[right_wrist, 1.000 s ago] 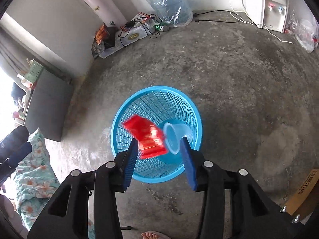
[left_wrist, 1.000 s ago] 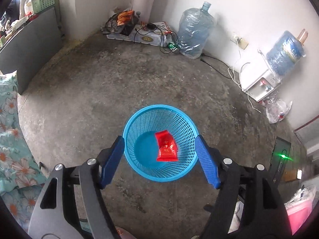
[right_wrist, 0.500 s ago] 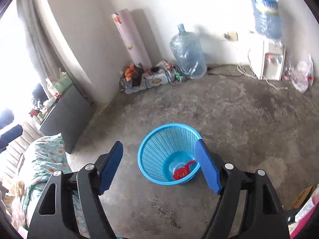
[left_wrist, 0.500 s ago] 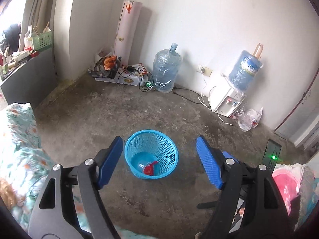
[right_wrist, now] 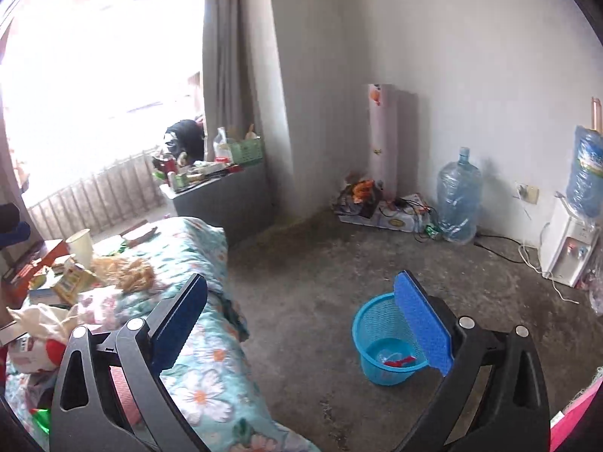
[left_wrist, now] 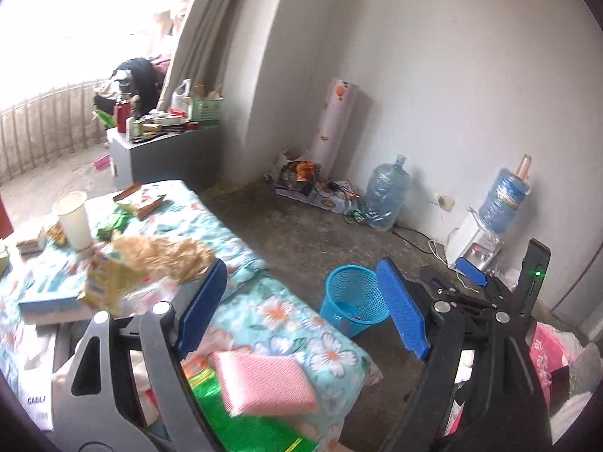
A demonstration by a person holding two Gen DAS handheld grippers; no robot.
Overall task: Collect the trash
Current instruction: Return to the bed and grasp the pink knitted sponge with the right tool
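The blue mesh basket (right_wrist: 390,342) stands upright on the bare concrete floor (right_wrist: 320,263), just beside the end of a bed (left_wrist: 297,324) covered in a floral sheet. Inside it lie a red wrapper (right_wrist: 400,361) and what looks like a clear plastic cup — the cup is too faint to make out well.

On the bed, trash is scattered: a crumpled tan plastic bag (left_wrist: 166,254), a yellow snack packet (left_wrist: 107,282) just beside it, a white paper cup (left_wrist: 73,220) standing upright farther back, and green wrappers (left_wrist: 113,222) near the cup. Closer to the camera a pink cloth (left_wrist: 264,382) lies over something bright green (left_wrist: 241,422).

The left claw (left_wrist: 303,310) is released, its jaws having just been opening, with nothing between the blue pads. The right claw (right_wrist: 301,324) is likewise spread wide and empty — its jaws have just been opening too.

Along the far wall stand a large empty water jug (right_wrist: 458,203), a white water dispenser (right_wrist: 569,250) with a blue bottle on top, a tall patterned roll (right_wrist: 382,139) in the corner, and a tangle of cables (right_wrist: 410,207) on flat packaging. A grey cabinet (right_wrist: 226,197) by the curtain carries bottles and a green basket.
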